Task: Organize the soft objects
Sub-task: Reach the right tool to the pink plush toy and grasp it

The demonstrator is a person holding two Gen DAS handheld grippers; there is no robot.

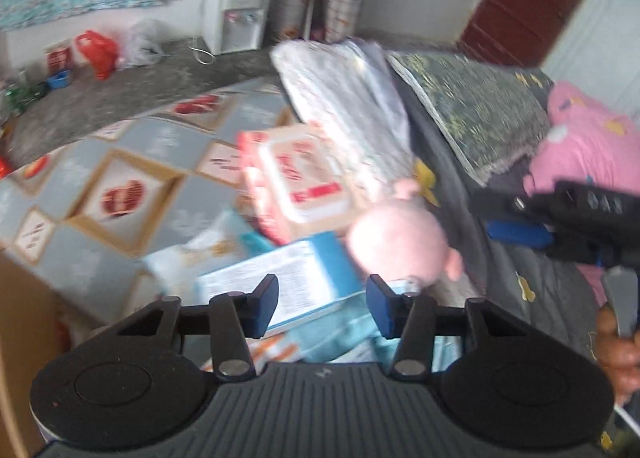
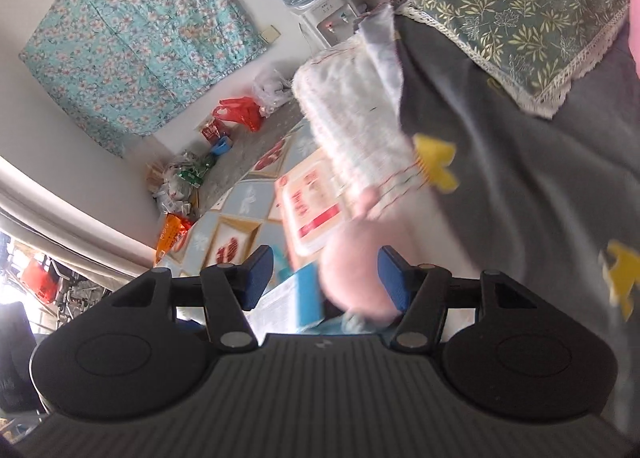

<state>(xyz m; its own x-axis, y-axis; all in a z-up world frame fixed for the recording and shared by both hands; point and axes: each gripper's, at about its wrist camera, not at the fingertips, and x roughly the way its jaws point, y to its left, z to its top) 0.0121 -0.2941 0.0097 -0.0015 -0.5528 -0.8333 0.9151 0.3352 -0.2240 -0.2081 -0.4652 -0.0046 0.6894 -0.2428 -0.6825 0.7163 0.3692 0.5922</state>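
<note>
A lived-in bedroom at home: a bed under a grey blanket (image 2: 520, 186) with a leaf-print pillow (image 2: 528, 18) at one o'clock, a water dispenser (image 1: 236, 14) at twelve, and a floral curtain (image 2: 136, 34) at eleven

A water dispenser (image 1: 236, 18) stands against the far wall, a red plastic bag (image 1: 98, 52) on the concrete floor (image 1: 120, 94) nearby. A floral teal curtain (image 2: 136, 34) hangs on the wall.

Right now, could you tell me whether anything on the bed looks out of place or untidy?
Yes. Near the bed's edge, a pink plush toy lies jumbled with a red-and-white packet and a blue-and-white packet, overlapping at odd angles. A white quilted bundle slumps beside the leaf-patterned pillow. Nothing looks spilled or damaged.
</note>
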